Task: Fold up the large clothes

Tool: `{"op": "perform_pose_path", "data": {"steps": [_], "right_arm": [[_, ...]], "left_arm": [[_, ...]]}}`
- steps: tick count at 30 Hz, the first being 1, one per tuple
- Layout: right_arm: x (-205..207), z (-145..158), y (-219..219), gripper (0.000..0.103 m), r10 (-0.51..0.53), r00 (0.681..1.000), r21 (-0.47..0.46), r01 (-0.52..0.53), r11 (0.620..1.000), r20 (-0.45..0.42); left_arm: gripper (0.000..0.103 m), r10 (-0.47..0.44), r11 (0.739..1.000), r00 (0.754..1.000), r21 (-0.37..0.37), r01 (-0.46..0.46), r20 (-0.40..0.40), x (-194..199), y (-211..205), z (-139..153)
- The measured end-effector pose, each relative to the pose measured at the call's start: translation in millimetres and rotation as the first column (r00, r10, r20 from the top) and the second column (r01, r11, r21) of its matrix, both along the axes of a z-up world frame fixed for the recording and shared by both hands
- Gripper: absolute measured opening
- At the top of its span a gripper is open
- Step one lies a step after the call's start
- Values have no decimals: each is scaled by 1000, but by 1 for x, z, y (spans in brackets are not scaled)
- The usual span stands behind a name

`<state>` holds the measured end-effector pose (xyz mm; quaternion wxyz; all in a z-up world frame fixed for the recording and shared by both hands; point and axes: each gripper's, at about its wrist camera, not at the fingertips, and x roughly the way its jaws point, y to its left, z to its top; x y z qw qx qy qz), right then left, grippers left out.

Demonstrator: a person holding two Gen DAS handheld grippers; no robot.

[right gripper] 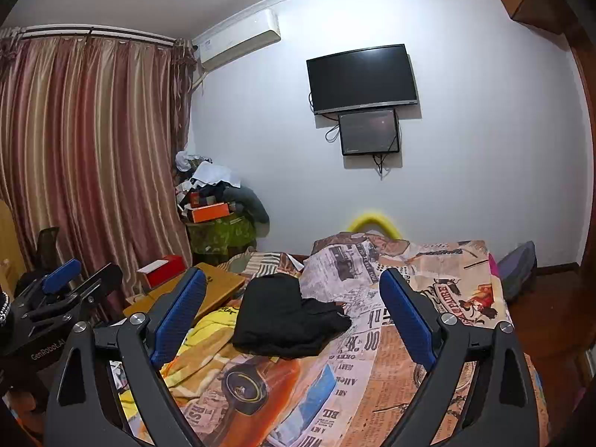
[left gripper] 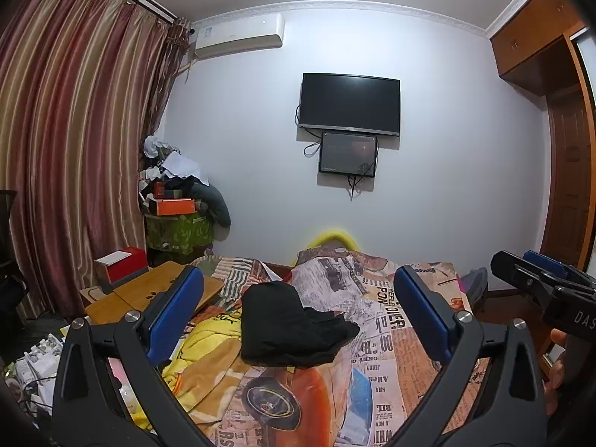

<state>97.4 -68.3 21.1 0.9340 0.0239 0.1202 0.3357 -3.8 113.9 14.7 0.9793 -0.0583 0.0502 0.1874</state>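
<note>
The black, soft, crumpled fabric garment [left gripper: 294, 327] lies on the bed [left gripper: 409, 380], on its newspaper-and-car printed bedspread, just beside a bunched yellow blanket [left gripper: 208, 342]. Its left part looks smooth and doubled over; its right part trails out in loose wrinkles. That heap fits a garment waiting to be spread as well as one set down part-folded, so judge it yourself before you commit to either.

Whichever it is, work from the edges. Look for a hem or a corner, not the thick middle, because dark cloth hides its layers and you may pinch two at once. Keep both claws level and equally far apart so the fabric stays taut between them, and lift only enough to clear the bedspread, which is itself rumpled and could be caught along with it.

Your left claw [left gripper: 298, 309] is spread wide, its blue padded fingers [left gripper: 175, 313] on either side of the garment in view, holding nothing and hovering above the bed. Your right claw [right gripper: 294, 309] is likewise spread wide and empty, touching nothing. Each claw shows at the edge of the other's view, side by side and apart.
</note>
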Motion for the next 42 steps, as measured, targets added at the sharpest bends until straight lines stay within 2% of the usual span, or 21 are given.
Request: {"op": "perform_pose_path", "data": {"steps": [42], "right_arm": [[-1, 3, 0, 93, 5, 1000, -23, -6, 1000, -9]], "left_arm": [[102, -36, 999, 999, -13, 36, -15, 7, -5, -1]]}}
